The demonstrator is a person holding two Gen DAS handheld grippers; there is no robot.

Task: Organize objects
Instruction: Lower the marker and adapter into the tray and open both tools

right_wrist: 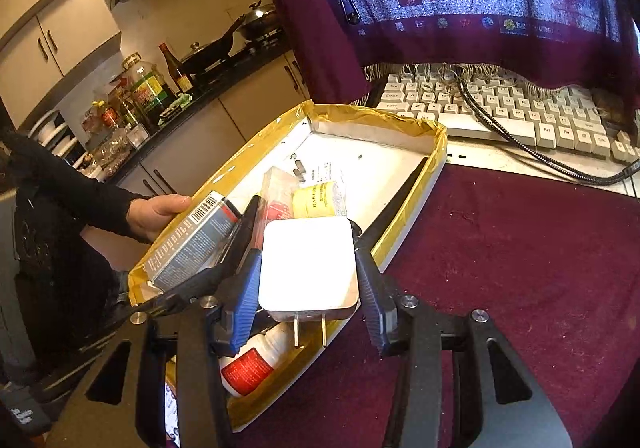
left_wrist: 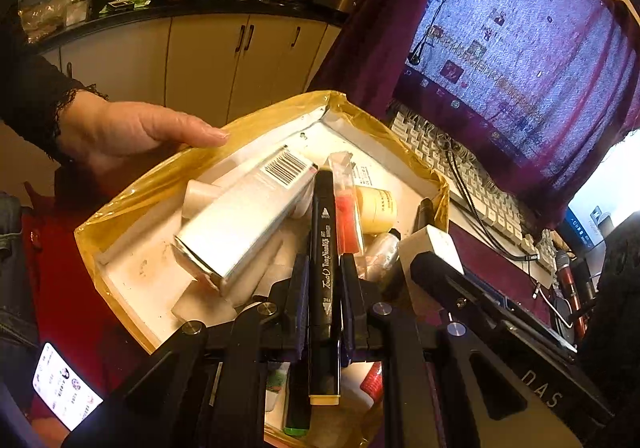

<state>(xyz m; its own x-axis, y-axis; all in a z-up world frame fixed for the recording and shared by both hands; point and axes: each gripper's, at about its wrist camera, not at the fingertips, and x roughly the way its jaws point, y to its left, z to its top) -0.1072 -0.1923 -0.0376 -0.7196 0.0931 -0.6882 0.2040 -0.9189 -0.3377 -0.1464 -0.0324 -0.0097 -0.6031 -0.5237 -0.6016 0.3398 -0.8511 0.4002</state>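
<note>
The black marker [left_wrist: 323, 280] was clamped between the two fingers of the left gripper [left_wrist: 324, 276], at about the middle of its barrel, and it hung just above the tray [left_wrist: 132, 260], pointing away from the camera. I judged it light, stiff and rather smooth, so a hold at the middle, across the round barrel, seemed the safe place; near a cap it could slip or swing.

The white charger [right_wrist: 308, 264] sat between the blue pads of the right gripper [right_wrist: 310, 268], its two metal pins turned toward the camera. The left pad appeared to touch its side; whether the right pad also touched was hard to tell, but the charger looked held above the near end of the tray. It seemed light and hard, with slippery flat faces, best taken on two opposite sides.

In the tray I counted one silver box [left_wrist: 240, 224] with a barcode, one yellow roll [right_wrist: 316, 202], one clear packet with something red [left_wrist: 347, 216], one bottle with a red label [right_wrist: 248, 368] and one green-tipped pen [left_wrist: 297, 428]. Several pale wrapped pieces lay under the box; I could not count them surely.

A bare hand [left_wrist: 132, 128] rested on the far rim of the tray. The tray lay on a dark red cloth [right_wrist: 520, 268], with one keyboard [right_wrist: 520, 116] behind it.
</note>
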